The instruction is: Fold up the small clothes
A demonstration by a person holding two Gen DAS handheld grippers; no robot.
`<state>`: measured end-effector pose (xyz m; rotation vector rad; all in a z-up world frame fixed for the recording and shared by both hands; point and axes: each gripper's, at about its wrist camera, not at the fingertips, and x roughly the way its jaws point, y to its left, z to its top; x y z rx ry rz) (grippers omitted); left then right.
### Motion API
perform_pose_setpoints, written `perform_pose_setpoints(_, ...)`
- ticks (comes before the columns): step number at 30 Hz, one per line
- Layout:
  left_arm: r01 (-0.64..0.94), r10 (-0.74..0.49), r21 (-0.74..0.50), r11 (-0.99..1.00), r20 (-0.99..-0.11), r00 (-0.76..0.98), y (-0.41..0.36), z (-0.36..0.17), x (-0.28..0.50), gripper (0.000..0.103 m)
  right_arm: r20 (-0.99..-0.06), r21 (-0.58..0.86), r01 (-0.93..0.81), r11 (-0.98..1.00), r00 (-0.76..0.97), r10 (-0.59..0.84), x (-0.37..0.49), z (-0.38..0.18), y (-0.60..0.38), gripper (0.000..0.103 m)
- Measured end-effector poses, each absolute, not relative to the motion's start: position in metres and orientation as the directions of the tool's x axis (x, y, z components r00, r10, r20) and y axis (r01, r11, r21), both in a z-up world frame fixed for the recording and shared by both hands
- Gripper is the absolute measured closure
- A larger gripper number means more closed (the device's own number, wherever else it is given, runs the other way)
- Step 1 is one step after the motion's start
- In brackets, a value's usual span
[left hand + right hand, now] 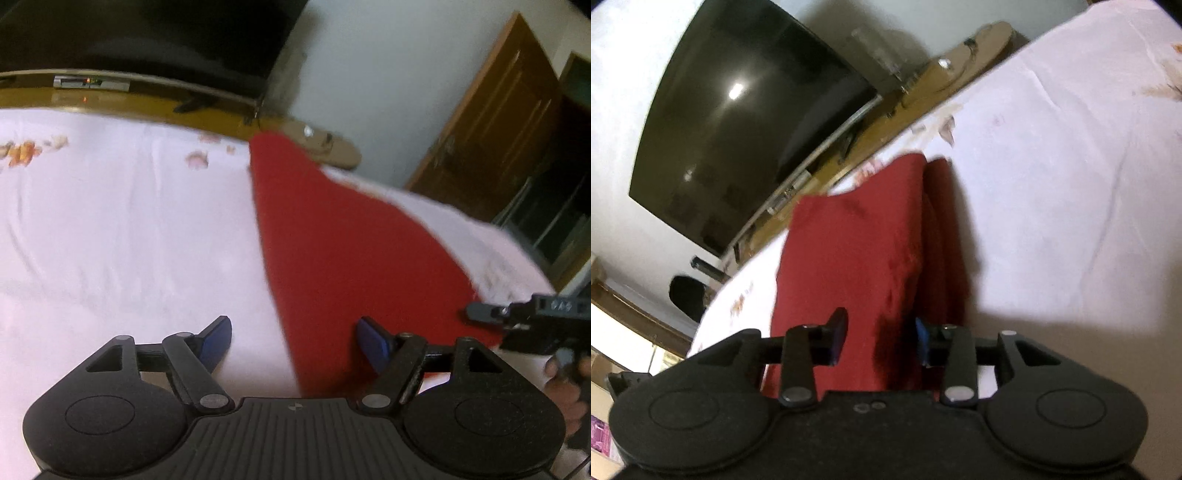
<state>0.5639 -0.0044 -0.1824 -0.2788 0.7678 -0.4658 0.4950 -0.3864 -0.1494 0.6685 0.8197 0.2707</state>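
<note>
Nearest you, the left tongs (293,345) are standing wide apart and holding nothing, straddling the near left edge of the red garment (354,251). It is lying flat on the white bedsheet (122,229), running from near to far, right of centre. Your right tongs (877,338) are sitting partly parted over the cloth's near end, their pads not pressing it. It is looking soft, light and limp, so you are likely best pinching a near corner through both layers.

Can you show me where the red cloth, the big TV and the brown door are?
red cloth (351,251): left wrist view, its flat middle.
TV (750,129): right wrist view, dark screen.
door (498,122): left wrist view, wooden panel.
</note>
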Motion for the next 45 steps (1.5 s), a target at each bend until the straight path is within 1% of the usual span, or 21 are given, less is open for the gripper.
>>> perform_pose_setpoints(2,0.288,-0.497,-0.415,0.863,-0.595,0.632,-0.003,-0.189,0.561,0.029,-0.606,0.634,0.03,0.773,0.64,0.473,0.492,-0.155,-0.382,0.074)
perform_pose_setpoints(3,0.288,-0.495,-0.412,0.864,-0.594,0.635,-0.003,-0.189,0.56,0.029,-0.617,0.624,0.028,0.781,0.631,0.47,0.492,-0.158,-0.379,0.09)
perform_pose_setpoints(5,0.296,-0.483,-0.389,0.872,-0.594,0.643,-0.004,-0.185,0.557,0.031,-0.622,0.585,-0.003,0.811,0.64,0.451,0.491,-0.159,-0.374,0.092)
perform_pose_setpoints(6,0.326,-0.483,-0.359,0.874,-0.59,0.647,-0.006,-0.183,0.554,0.042,-0.619,0.565,-0.013,0.825,0.654,0.434,0.49,-0.157,-0.374,0.093)
perform_pose_setpoints(7,0.36,-0.472,-0.307,0.881,-0.605,0.641,-0.01,-0.183,0.552,0.045,-0.616,0.554,-0.013,0.832,0.666,0.421,0.489,-0.153,-0.375,0.093)
perform_pose_setpoints(8,0.378,-0.45,-0.254,0.89,-0.614,0.648,-0.013,-0.185,0.55,0.045,-0.609,0.547,-0.021,0.837,0.676,0.415,0.488,-0.148,-0.377,0.093)
perform_pose_setpoints(9,0.385,-0.451,-0.246,0.889,-0.606,0.655,-0.012,-0.187,0.548,0.045,-0.615,0.532,-0.028,0.846,0.674,0.409,0.487,-0.146,-0.377,0.093)
perform_pose_setpoints(12,0.371,-0.473,-0.295,0.881,-0.599,0.646,-0.003,-0.187,0.55,0.045,-0.67,0.503,-0.009,0.864,0.629,0.396,0.491,-0.164,-0.378,0.093)
perform_pose_setpoints(14,0.355,-0.459,-0.29,0.888,-0.587,0.667,0.002,-0.176,0.549,0.045,-0.657,0.541,0.0,0.841,0.623,0.423,0.492,-0.163,-0.384,0.089)
perform_pose_setpoints(16,0.363,-0.473,-0.304,0.881,-0.53,0.704,0.009,-0.16,0.554,0.044,-0.604,0.587,-0.016,0.81,0.658,0.451,0.489,-0.15,-0.395,0.073)
perform_pose_setpoints(17,0.375,-0.486,-0.312,0.873,-0.5,0.717,0.01,-0.15,0.561,0.044,-0.569,0.58,-0.027,0.815,0.702,0.428,0.486,-0.142,-0.4,0.07)
perform_pose_setpoints(19,0.389,-0.487,-0.295,0.873,-0.476,0.732,0.002,-0.135,0.582,0.044,-0.533,0.55,-0.026,0.835,0.759,0.374,0.492,-0.128,-0.409,0.073)
perform_pose_setpoints(21,0.413,-0.503,-0.288,0.864,-0.458,0.733,-0.009,-0.126,0.606,0.045,-0.524,0.543,-0.016,0.839,0.774,0.354,0.511,-0.121,-0.411,0.071)
perform_pose_setpoints(24,0.389,-0.49,-0.298,0.872,-0.501,0.714,-0.024,-0.131,0.648,0.044,-0.538,0.498,-0.04,0.866,0.769,0.345,0.553,-0.12,-0.4,0.06)
perform_pose_setpoints(27,0.337,-0.505,-0.383,0.86,-0.546,0.668,-0.025,-0.146,0.682,0.044,-0.573,0.501,-0.006,0.866,0.747,0.336,0.593,-0.134,-0.398,0.06)
perform_pose_setpoints(33,0.294,-0.541,-0.476,0.829,-0.548,0.638,-0.029,-0.174,0.696,0.044,-0.57,0.542,-0.046,0.839,0.713,0.408,0.623,-0.158,-0.395,0.07)
perform_pose_setpoints(35,0.285,-0.559,-0.509,0.812,-0.538,0.631,-0.029,-0.182,0.704,0.044,-0.549,0.535,-0.076,0.842,0.726,0.414,0.624,-0.16,-0.394,0.095)
perform_pose_setpoints(38,0.299,-0.56,-0.501,0.812,-0.526,0.64,-0.032,-0.186,0.705,0.044,-0.496,0.515,-0.119,0.849,0.766,0.409,0.613,-0.153,-0.395,0.095)
perform_pose_setpoints(40,0.281,-0.536,-0.48,0.831,-0.555,0.636,-0.037,-0.19,0.709,0.045,-0.472,0.494,-0.132,0.859,0.79,0.392,0.603,-0.151,-0.395,0.095)
perform_pose_setpoints(43,0.264,-0.524,-0.478,0.838,-0.571,0.632,-0.041,-0.197,0.713,0.043,-0.55,0.496,-0.054,0.867,0.753,0.362,0.616,-0.176,-0.4,0.095)
perform_pose_setpoints(45,0.276,-0.516,-0.454,0.847,-0.575,0.635,-0.044,-0.196,0.711,0.042,-0.535,0.511,-0.051,0.858,0.762,0.365,0.616,-0.178,-0.403,0.095)
